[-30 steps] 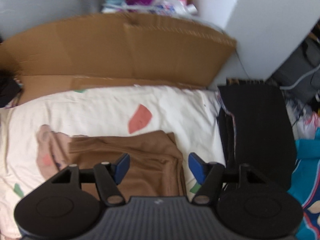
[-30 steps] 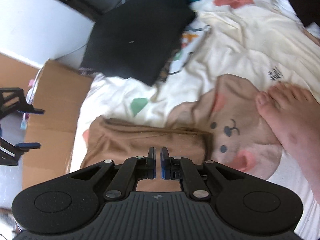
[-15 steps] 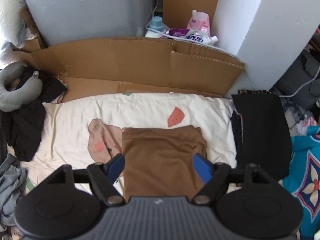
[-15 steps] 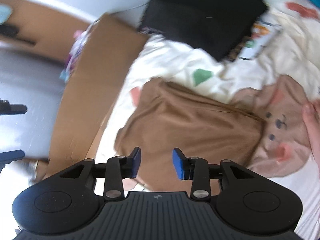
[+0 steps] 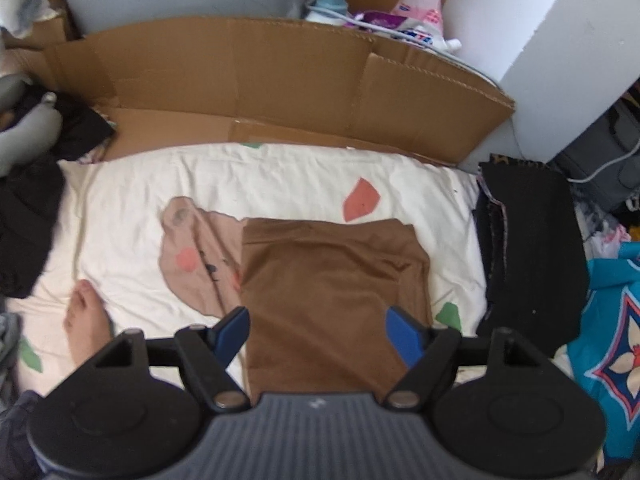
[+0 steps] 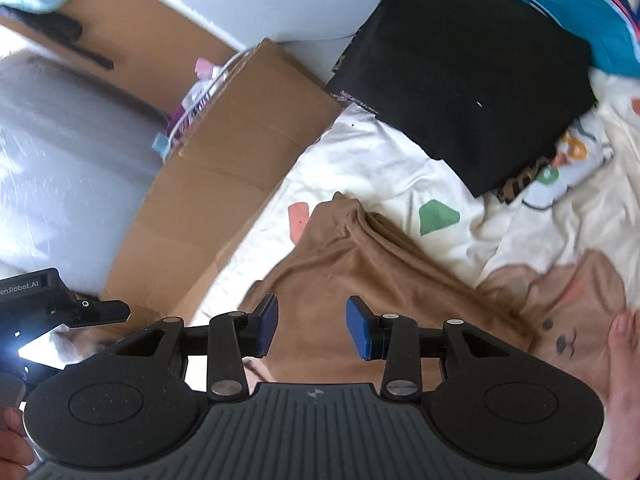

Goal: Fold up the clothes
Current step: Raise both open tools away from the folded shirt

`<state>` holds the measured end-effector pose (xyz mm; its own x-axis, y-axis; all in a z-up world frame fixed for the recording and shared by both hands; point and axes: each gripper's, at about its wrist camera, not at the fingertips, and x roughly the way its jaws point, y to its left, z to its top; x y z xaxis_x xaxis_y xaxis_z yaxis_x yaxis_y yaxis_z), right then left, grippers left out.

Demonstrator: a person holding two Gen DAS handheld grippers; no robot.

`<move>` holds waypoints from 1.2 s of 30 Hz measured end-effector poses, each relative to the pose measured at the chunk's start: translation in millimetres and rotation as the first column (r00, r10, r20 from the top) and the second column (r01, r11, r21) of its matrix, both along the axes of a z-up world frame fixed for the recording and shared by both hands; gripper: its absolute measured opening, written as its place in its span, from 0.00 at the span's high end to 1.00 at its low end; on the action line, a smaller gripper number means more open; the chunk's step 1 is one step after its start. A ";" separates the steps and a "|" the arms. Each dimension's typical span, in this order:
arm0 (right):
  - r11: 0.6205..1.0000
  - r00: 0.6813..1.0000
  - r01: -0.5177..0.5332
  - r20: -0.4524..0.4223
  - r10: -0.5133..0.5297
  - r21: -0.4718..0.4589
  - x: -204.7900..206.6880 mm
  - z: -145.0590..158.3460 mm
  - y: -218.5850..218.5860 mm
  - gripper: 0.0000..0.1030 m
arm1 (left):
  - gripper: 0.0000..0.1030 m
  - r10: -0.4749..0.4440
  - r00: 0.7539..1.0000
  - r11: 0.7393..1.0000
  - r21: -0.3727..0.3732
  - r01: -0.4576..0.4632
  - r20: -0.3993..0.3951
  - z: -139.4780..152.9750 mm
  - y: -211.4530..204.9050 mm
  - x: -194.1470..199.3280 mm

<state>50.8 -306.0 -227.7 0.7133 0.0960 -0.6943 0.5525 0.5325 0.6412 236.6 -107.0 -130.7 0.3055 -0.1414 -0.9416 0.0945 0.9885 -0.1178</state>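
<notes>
A folded brown garment [image 5: 332,296] lies flat below both empty, open grippers, left [image 5: 320,332] and right [image 6: 312,330], its long axis running away from the left one.

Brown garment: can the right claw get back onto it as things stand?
Probably yes. The right claw is open and empty, hanging just above the folded brown garment; nothing lies between them, and the bare foot sits off to the side.

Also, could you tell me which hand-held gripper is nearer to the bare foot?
Right, probably. The right hand-held gripper hovers beside the bare foot; the left hand-held gripper is beyond it, away from the foot.
</notes>
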 end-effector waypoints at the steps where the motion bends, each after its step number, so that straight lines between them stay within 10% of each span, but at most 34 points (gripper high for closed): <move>1: 1.000 1.000 -0.017 -0.009 0.017 -0.010 3.0 -0.4 -2.0 0.57 | 0.25 -0.014 1.000 1.000 -0.014 0.014 -0.002 -2.4 0.6 -0.1; 14: 0.970 0.970 -0.208 -0.149 0.190 -0.123 22.9 22.4 -37.7 0.57 | 0.26 -0.176 0.984 0.978 -0.109 0.176 0.017 -4.7 11.5 4.1; 36: 0.886 0.888 -0.454 -0.122 0.443 -0.092 119.4 40.2 -76.5 0.54 | 0.26 -0.119 0.993 0.982 -0.148 0.121 0.021 -27.0 37.1 55.1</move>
<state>170.2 -382.5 -187.5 0.5436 0.3056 -0.7818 0.2921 0.8043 0.5175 291.7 -70.0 -157.7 0.2891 -0.3156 -0.9038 0.2137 0.9416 -0.2604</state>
